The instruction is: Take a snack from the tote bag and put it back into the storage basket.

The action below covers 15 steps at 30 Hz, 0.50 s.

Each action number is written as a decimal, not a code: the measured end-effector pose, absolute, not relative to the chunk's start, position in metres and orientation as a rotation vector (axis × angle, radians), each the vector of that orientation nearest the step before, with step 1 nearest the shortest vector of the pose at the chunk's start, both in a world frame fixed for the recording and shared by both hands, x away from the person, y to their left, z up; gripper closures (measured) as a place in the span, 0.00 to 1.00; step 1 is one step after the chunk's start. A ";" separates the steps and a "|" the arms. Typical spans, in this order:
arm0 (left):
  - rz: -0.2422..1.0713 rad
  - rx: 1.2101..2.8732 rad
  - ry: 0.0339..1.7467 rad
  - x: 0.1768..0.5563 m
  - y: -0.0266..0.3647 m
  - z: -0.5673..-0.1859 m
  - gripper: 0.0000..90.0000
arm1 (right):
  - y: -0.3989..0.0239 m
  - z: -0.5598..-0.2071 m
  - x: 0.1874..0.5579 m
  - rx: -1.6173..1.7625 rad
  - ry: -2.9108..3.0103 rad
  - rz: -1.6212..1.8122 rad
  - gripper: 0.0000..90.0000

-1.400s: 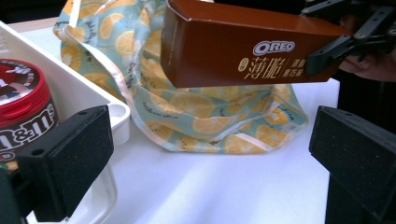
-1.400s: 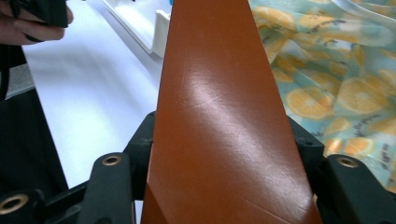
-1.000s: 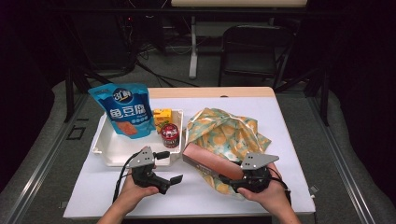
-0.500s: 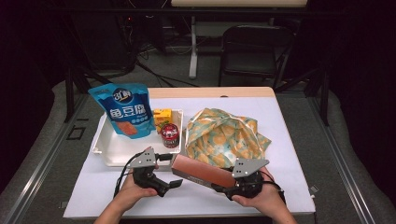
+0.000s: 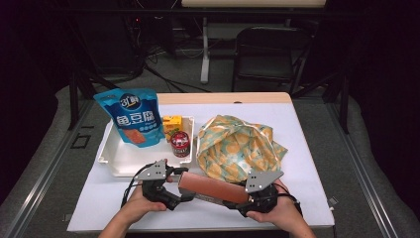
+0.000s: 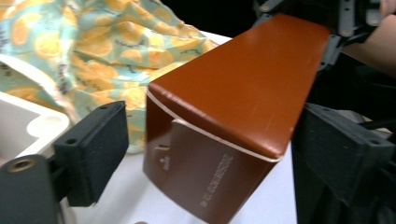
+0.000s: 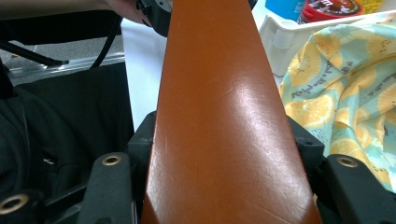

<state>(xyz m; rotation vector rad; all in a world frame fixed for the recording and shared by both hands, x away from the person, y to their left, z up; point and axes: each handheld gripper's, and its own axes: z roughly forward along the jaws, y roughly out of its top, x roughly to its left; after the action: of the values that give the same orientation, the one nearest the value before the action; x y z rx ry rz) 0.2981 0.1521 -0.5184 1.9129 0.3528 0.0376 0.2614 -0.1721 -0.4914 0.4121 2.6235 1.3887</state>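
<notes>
A long brown box (image 5: pixel 213 188) hangs level above the table's front edge, between my two grippers. My right gripper (image 5: pixel 237 201) is shut on its right end, and in the right gripper view the box (image 7: pixel 224 116) runs straight out from between the pads. The left end of the box (image 6: pixel 233 107) lies between the jaws of my left gripper (image 5: pixel 181 191). Those jaws have just been closing. In the left gripper view a gap still shows between one pad (image 6: pixel 93 154) and the box, so the left gripper is open.
A white tray (image 5: pixel 111 158) at the left holds a blue snack pouch (image 5: pixel 132 116), a yellow carton (image 5: pixel 172 122) and a red can (image 5: pixel 181 144). An orange-print cloth bag (image 5: pixel 237 146) lies just behind the box. A chair (image 5: pixel 270 49) stands beyond the table.
The right gripper has carried the brown box leftward and levelled it, bringing its free end between the left gripper's jaws. The left hand has stayed where it was.
</notes>
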 end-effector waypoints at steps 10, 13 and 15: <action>0.051 1.918 0.246 0.289 0.148 -0.521 0.28 | -0.174 -0.493 0.263 0.345 2.676 1.395 0.47; 0.056 1.920 0.214 0.287 0.149 -0.521 0.34 | -0.179 -0.492 0.264 0.329 2.665 1.428 0.47; 0.045 1.914 0.190 0.286 0.151 -0.520 0.40 | -0.184 -0.492 0.266 0.334 2.643 1.482 0.45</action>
<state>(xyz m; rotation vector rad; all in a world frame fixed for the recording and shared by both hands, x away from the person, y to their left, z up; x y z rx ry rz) 0.2864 0.1509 -0.5198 1.9141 0.1901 0.0448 0.2658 -0.1842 -0.4924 0.3341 2.6426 1.4817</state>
